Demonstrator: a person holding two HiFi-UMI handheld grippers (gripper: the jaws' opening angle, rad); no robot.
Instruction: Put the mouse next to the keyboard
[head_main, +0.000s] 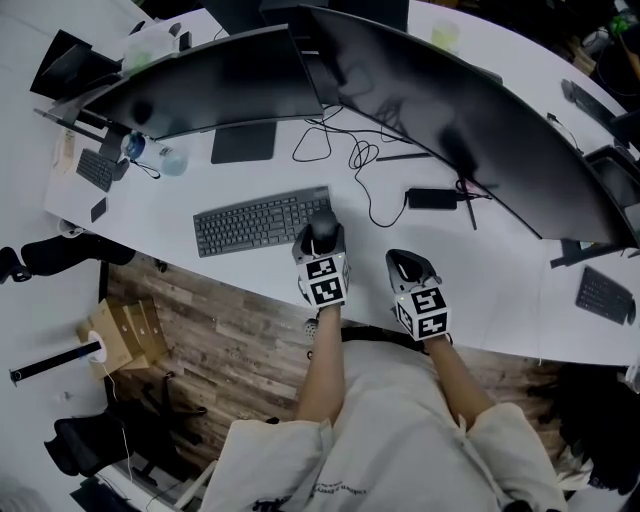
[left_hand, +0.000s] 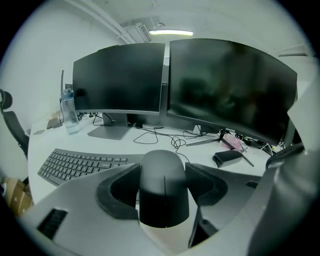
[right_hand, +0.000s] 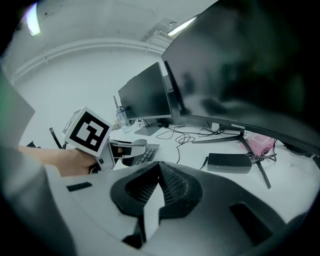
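A big white curved desk (head_main: 520, 290) stood in an office room, with two wide black curved screens (head_main: 220, 80) along its back.

The left claw (head_main: 321, 244) was closed on the smooth black computer mouse (left_hand: 164, 190). Its two dark pads pressed on the mouse's sides. The mouse sat right between the jaws, at the front edge of the desk. The flat dark grey keyboard (head_main: 260, 222) lay just to the left of this claw, with its right end very near the mouse. I could not tell if the mouse was touching the desk yet.

The right claw (head_main: 411, 268) was shut tight, with nothing in it. It hung near the left claw, on that claw's right side.

The job looked almost done, since the mouse was already beside the keyboard. What seemed left was to set it down flat and let go.

Further ahead of the left claw lay thin black looping wires (head_main: 360, 160), and ahead to its right a small black power box (head_main: 432, 198). A clear water bottle (left_hand: 69, 112) stood far ahead to its left. None of them seemed to be in the way.
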